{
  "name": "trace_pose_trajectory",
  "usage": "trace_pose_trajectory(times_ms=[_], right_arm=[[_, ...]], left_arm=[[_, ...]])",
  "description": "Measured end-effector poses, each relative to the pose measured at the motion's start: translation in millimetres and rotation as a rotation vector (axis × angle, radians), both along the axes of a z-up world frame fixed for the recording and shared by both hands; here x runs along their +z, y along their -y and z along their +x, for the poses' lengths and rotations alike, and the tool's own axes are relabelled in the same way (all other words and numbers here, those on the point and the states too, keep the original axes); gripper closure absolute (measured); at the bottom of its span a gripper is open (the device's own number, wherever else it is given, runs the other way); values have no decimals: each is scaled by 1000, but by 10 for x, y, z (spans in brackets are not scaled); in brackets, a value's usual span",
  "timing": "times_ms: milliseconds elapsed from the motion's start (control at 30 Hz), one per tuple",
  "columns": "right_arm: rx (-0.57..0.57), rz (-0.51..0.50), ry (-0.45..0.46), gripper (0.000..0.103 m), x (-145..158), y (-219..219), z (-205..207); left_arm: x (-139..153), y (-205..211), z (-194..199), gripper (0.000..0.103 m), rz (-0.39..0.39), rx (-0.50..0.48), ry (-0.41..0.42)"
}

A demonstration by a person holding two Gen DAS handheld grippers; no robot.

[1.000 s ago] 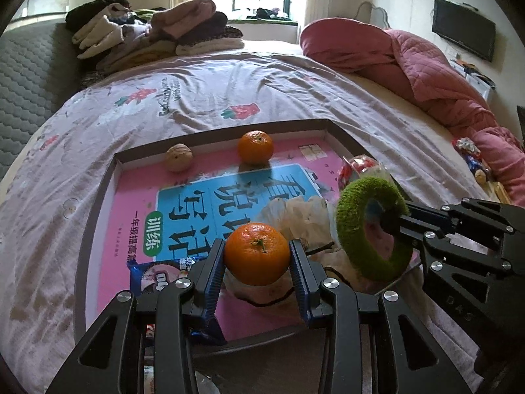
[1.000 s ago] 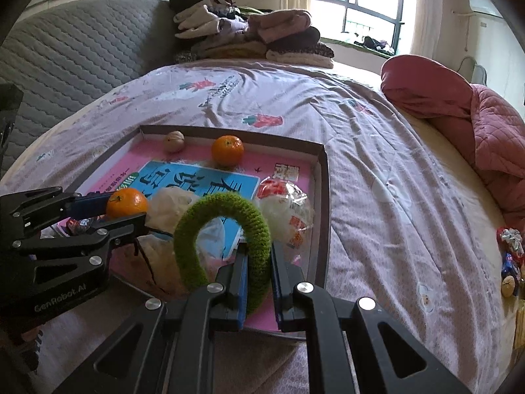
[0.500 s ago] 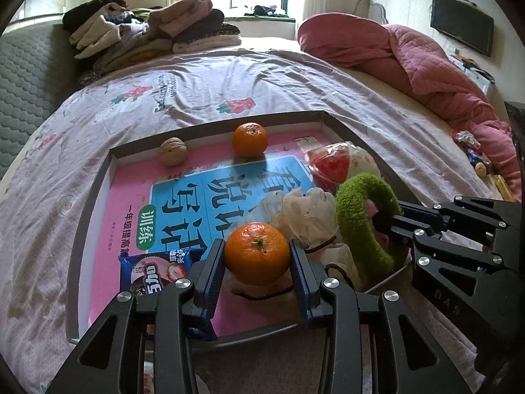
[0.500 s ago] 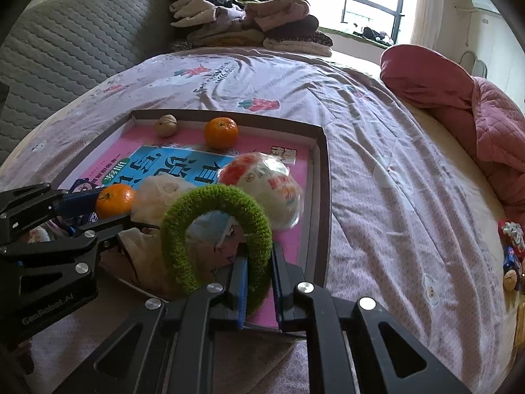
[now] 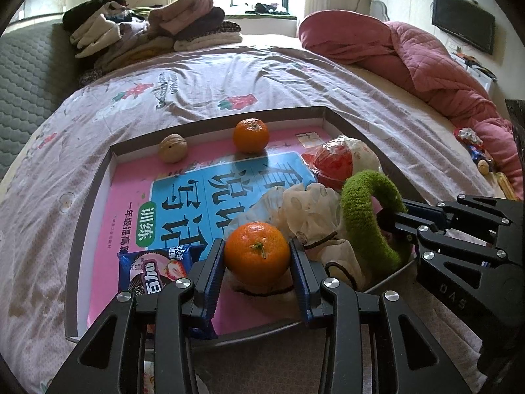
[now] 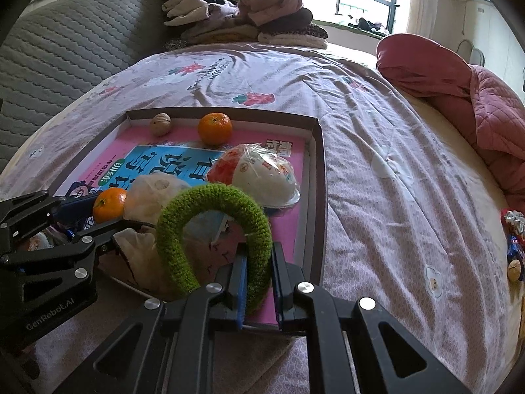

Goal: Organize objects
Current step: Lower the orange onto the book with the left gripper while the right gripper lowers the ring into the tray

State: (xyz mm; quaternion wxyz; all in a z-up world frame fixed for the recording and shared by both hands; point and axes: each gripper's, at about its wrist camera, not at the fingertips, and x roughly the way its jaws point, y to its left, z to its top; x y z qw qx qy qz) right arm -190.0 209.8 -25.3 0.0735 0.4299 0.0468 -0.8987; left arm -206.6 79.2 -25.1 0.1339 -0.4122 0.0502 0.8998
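A shallow cardboard tray lies on the bed, with a pink and blue book in it. My left gripper is shut on an orange mandarin over the tray's near edge. My right gripper is shut on a green knitted ring above the tray's near right part. In the tray lie a second mandarin, a walnut, a wrapped red and white package, a cream cloth and a blue snack packet.
A pink quilt is heaped at the right of the bed. Folded clothes are piled at the far end. A grey padded headboard runs along the left. Small wrapped items lie at the bed's right edge.
Both grippers have moved forward and lower over the tray with their loads still held. The tray and its objects look nearer and larger.
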Motion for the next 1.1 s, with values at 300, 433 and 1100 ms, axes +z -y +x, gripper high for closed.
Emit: trace_pose_trajectory(times_ms=[300, 433, 1100], right_arm=[[-19, 2, 1, 90, -5, -29, -9], [-28, 0, -3, 90, 8, -50, -3], [-30, -29, -8, 88, 70, -101, -5]], left_arm=[[-41, 19, -25, 63, 1, 5, 9], [-47, 36, -46, 63, 3, 13, 12], [-24, 116, -86, 57, 16, 34, 25]])
